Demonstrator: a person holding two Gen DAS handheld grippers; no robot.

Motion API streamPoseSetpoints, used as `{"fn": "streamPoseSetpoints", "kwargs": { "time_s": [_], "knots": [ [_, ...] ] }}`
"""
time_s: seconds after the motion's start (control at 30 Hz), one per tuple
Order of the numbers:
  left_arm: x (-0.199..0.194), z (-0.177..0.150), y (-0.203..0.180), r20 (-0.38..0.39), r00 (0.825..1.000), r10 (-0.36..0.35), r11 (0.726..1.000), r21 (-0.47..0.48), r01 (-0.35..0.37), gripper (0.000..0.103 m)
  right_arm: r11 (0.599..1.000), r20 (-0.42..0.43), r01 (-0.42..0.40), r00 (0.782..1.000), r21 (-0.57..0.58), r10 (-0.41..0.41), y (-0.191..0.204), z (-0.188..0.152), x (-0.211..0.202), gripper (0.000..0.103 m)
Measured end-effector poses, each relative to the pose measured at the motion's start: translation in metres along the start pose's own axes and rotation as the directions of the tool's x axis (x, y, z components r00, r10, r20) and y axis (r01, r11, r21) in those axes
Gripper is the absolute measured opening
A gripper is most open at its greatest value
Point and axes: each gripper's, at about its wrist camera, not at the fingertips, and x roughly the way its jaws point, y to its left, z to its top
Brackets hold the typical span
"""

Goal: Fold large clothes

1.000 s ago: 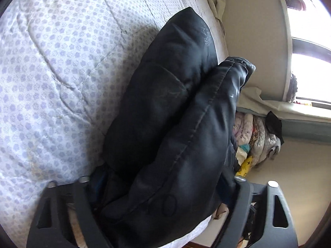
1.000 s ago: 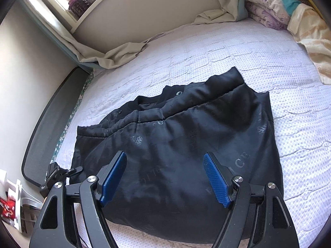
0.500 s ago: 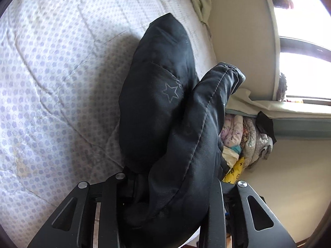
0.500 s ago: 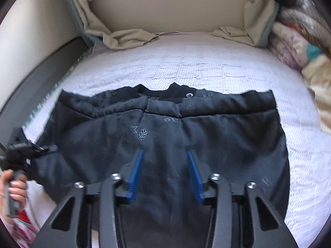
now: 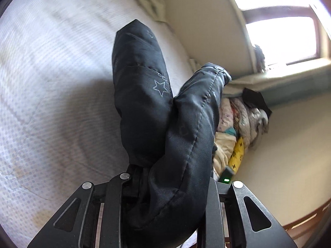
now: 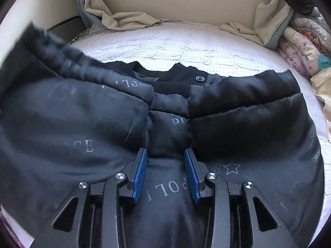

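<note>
A black padded jacket (image 6: pixel 248 128) with pale printed letters and stars lies spread on the white quilted bed (image 6: pixel 186 45). My right gripper (image 6: pixel 165 152) points down at its near middle, and its blue pads (image 6: pixel 140 165) pinch a puffed fold of the fabric. In the left wrist view a thick bunch of the same jacket (image 5: pixel 144 103) rises off the bed (image 5: pixel 51 82). It sits between the jaws of my left gripper (image 5: pixel 165 177), which are closing and press on it. The left fingertips are buried in the fabric.
A pile of folded blankets (image 6: pixel 304 41) lies at the bed's right side, also seen as blankets (image 5: pixel 238 119) in the left wrist view. A crumpled beige sheet (image 6: pixel 128 20) lines the far padded wall. A bright window (image 5: pixel 285 37) is beyond.
Both grippers have gone from wide open to clamped on the jacket. The left one has lifted its bunch off the bed. The right one has dropped closer to the jacket and rolled.
</note>
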Motion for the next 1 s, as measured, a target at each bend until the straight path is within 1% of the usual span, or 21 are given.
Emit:
{"fn": "streamPoseSetpoints", "kwargs": {
  "time_s": [0.07, 0.17, 0.23, 0.4, 0.47, 0.6, 0.67, 0.73, 0.83, 0.9, 0.93, 0.97, 1.0],
  "knots": [
    [0.001, -0.002, -0.017, 0.007, 1.000, -0.005, 1.000, 0.031, 0.004, 0.028, 1.000, 0.016, 0.003, 1.000, -0.004, -0.003, -0.001, -0.002, 0.004, 0.035],
    [0.005, -0.007, -0.047, 0.017, 1.000, -0.007, 0.995, 0.099, 0.005, 0.028, 1.000, 0.024, -0.009, 1.000, 0.027, 0.008, -0.005, -0.003, 0.009, 0.035],
    [0.010, -0.013, -0.070, 0.026, 1.000, -0.002, 0.987, 0.159, -0.002, 0.028, 1.000, 0.026, -0.007, 1.000, 0.027, 0.007, -0.005, -0.003, 0.011, 0.035],
    [0.032, -0.031, -0.116, 0.026, 1.000, 0.010, 0.964, 0.266, -0.016, 0.028, 0.999, 0.039, -0.024, 0.999, 0.046, 0.022, -0.009, -0.006, 0.014, 0.035],
    [0.043, -0.040, -0.134, 0.023, 0.999, 0.023, 0.952, 0.306, -0.029, 0.028, 0.998, 0.044, -0.031, 0.999, 0.050, 0.029, -0.010, -0.007, 0.014, 0.034],
    [0.059, -0.056, -0.153, 0.027, 0.998, 0.062, 0.929, 0.364, -0.068, 0.028, 0.997, 0.039, -0.050, 0.998, 0.064, 0.048, -0.013, -0.005, 0.014, 0.034],
    [0.071, -0.063, -0.166, 0.033, 0.995, 0.090, 0.917, 0.386, -0.096, 0.028, 0.994, 0.029, -0.076, 0.997, 0.084, 0.073, -0.017, -0.003, 0.014, 0.034],
    [0.081, -0.069, -0.176, 0.033, 0.993, 0.115, 0.906, 0.406, -0.119, 0.028, 0.986, 0.021, -0.118, 0.993, 0.119, 0.116, -0.025, -0.001, 0.014, 0.034],
    [0.098, -0.076, -0.191, 0.039, 0.988, 0.150, 0.894, 0.421, -0.152, 0.028, 0.963, 0.007, -0.192, 0.981, 0.190, 0.194, -0.040, 0.002, 0.011, 0.034],
    [0.103, -0.080, -0.200, 0.051, 0.984, 0.173, 0.885, 0.431, -0.178, 0.028, 0.935, -0.019, -0.253, 0.964, 0.249, 0.266, -0.055, 0.007, 0.004, 0.034],
    [0.106, -0.081, -0.204, 0.055, 0.981, 0.184, 0.879, 0.437, -0.189, 0.029, 0.916, -0.030, -0.281, 0.953, 0.287, 0.302, -0.065, 0.009, -0.002, 0.034],
    [0.110, -0.083, -0.208, 0.055, 0.980, 0.192, 0.876, 0.441, -0.196, 0.029, 0.881, -0.024, -0.317, 0.938, 0.351, 0.347, -0.081, 0.010, -0.010, 0.034],
    [0.112, -0.085, -0.210, 0.053, 0.979, 0.197, 0.874, 0.443, -0.200, 0.029, 0.856, -0.020, -0.331, 0.930, 0.398, 0.368, -0.094, 0.010, -0.017, 0.034]
  ]
}}
